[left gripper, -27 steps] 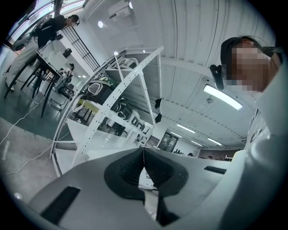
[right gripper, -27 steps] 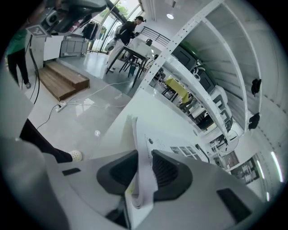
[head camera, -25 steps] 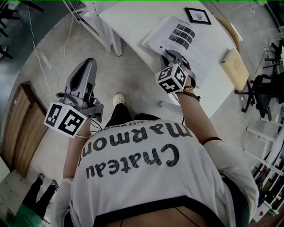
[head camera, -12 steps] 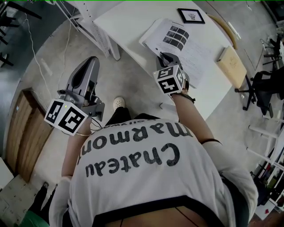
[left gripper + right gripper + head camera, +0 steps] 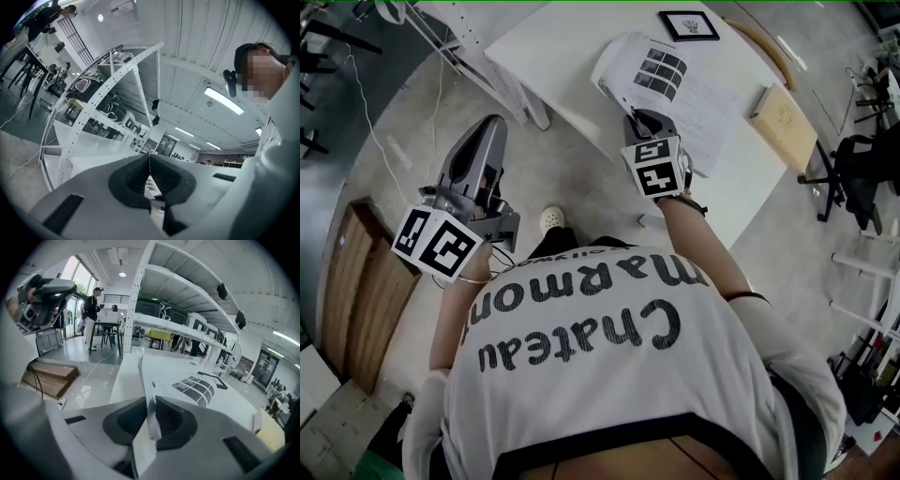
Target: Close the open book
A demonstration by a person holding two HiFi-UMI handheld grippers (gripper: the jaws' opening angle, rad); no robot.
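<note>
At middle left of the head view, the left gripper [image 5: 490, 128] is hanging over bare floor [image 5: 581, 173], jaws pressed together on nothing, well apart from the table [image 5: 553, 47]. At upper centre, the right gripper [image 5: 639, 117] is closing its jaws on the lifted near-left page edge of the open book [image 5: 684, 94]. The book is lying along the table's near edge. Beyond it, a framed picture [image 5: 689, 25] is sitting near the far edge, and a tan pad [image 5: 783, 122] is lying to the right.

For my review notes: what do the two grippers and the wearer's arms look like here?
Both the left gripper and right gripper are grey tapered shells with dark pads, each carrying a white cube with black square markers. The person wears a white T-shirt with dark lettering.
</note>
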